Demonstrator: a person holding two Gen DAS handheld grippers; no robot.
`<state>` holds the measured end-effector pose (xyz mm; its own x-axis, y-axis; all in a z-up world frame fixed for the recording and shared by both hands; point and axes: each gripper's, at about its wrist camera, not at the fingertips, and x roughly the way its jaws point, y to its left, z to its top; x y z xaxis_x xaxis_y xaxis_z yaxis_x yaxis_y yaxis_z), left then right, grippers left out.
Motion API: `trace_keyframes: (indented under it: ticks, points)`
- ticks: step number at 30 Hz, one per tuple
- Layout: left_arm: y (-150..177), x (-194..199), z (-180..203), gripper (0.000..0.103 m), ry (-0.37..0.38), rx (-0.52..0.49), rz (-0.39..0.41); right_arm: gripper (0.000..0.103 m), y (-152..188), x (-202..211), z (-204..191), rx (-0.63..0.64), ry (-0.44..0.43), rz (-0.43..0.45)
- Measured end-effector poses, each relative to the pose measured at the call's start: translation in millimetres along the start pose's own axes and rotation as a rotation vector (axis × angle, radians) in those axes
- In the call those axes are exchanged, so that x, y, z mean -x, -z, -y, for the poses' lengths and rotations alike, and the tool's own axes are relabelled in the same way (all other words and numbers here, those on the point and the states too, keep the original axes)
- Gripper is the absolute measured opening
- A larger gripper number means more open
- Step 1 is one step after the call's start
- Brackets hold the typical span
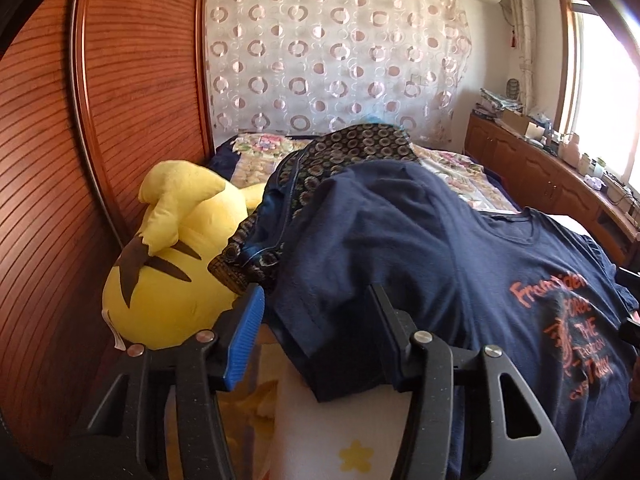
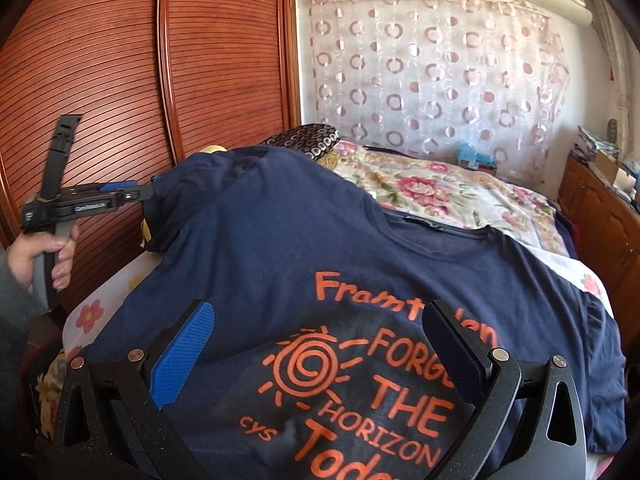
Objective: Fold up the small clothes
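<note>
The navy T-shirt (image 2: pixel 320 248) is spread print-up across the bed (image 2: pixel 440 192), with its left sleeve side draped up over a heap of a patterned dark garment (image 1: pixel 352 140) and a yellow plush toy (image 1: pixel 172 248); that heap is judged the main hazard, since a pull on the sleeve could drag the patterned garment along or roll the plush, and the fold line would then be skewed. A second risk is judged from the loose hang of the sleeve edge (image 1: pixel 320 340); if only one layer were pinched, the cloth could slip out mid-fold and bunch over the orange lettering (image 2: pixel 380 380).

The left gripper (image 1: pixel 316 332) is held level at the sleeve side, pointing towards the head of the bed; its jaws stand apart in the left wrist view, with the sleeve edge lying between them and against the right finger, nothing being pinched. In the right wrist view the same gripper (image 2: pixel 146 192) is seen side-on at the sleeve, its handle gripped by the person's left hand (image 2: pixel 40 256). The right gripper (image 2: pixel 320 344) is poised low over the chest print, angled forward and down; its jaws are spread wide and nothing is held, though whether the fingers touch the cloth cannot be told.
</note>
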<state>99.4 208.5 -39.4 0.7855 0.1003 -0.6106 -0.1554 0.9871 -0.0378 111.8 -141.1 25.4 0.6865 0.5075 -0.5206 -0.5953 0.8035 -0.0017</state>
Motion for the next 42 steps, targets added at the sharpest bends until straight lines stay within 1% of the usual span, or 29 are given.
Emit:
trace_keyframes:
  ticks: [3, 5, 7, 8, 9, 12, 15, 17, 21, 25, 30, 34, 36, 37, 38, 39, 42]
  points:
    - [4.5, -10.3, -4.4, 0.052, -0.015, 0.013, -0.028, 0.103, 1.6, 3.6, 3.8, -0.003, -0.012, 0.004]
    - [8.6, -14.1, -5.7, 0.052, -0.012, 0.024, -0.041, 0.103, 3.6, 5.6, 3.8, 0.001, -0.013, 0.007]
    - [11.3, -13.2, -5.4, 0.034, 0.004, 0.027, -0.032, 0.103, 6.5, 8.5, 3.0, 0.001, -0.013, 0.010]
    - [13.2, -9.9, -4.5, 0.019, 0.013, 0.028, -0.013, 0.103, 7.3, 9.4, 3.5, 0.001, -0.012, 0.011]
    - [14.9, -6.2, -2.7, 0.009, 0.026, 0.023, 0.002, 0.103, 8.2, 11.8, 6.2, -0.001, -0.009, 0.013]
    - [16.0, 3.7, 3.6, 0.004, 0.043, 0.006, 0.024, 0.103, 10.5, 15.6, 7.3, -0.007, 0.004, 0.027]
    - [11.0, 17.3, 10.2, 0.004, 0.036, -0.010, 0.057, 0.103, 10.9, 14.6, 2.1, -0.018, 0.014, 0.037]
    - [3.1, 31.6, 19.2, 0.004, 0.064, -0.016, 0.084, 0.103, 13.3, 18.2, 5.2, -0.026, 0.022, 0.040]
    - [-20.9, 45.8, 41.5, 0.004, 0.120, -0.036, 0.123, 0.103, 15.5, 22.7, 4.0, -0.039, 0.043, 0.055]
    - [-45.7, 45.8, 74.4, 0.004, 0.171, -0.081, 0.138, 0.103, 16.3, 27.4, 7.1, -0.070, 0.065, 0.070]
    - [-65.0, 30.9, 121.4, 0.004, 0.237, -0.151, 0.098, 0.103, 18.4, 35.4, 11.8, -0.096, 0.090, 0.078]
    - [-61.4, 17.7, 152.6, 0.005, 0.283, -0.202, 0.030, 0.103, 21.3, 40.9, 7.5, -0.113, 0.108, 0.086]
    - [-56.2, 14.4, 159.6, 0.021, 0.269, -0.220, 0.010, 0.103, 23.8, 42.1, 5.1, -0.120, 0.115, 0.085]
    - [-53.8, 14.6, 159.5, 0.025, 0.268, -0.220, 0.011, 0.103, 24.5, 41.8, 4.4, -0.122, 0.117, 0.083]
    - [-52.3, 15.3, 158.4, 0.033, 0.273, -0.215, 0.013, 0.103, 26.3, 41.2, 2.1, -0.124, 0.120, 0.078]
    - [-50.8, 16.3, 155.9, 0.038, 0.280, -0.206, 0.011, 0.103, 25.4, 40.0, 1.0, -0.125, 0.122, 0.075]
    - [-47.6, 17.4, 151.3, 0.038, 0.265, -0.198, 0.001, 0.103, 24.3, 37.3, -3.5, -0.120, 0.127, 0.064]
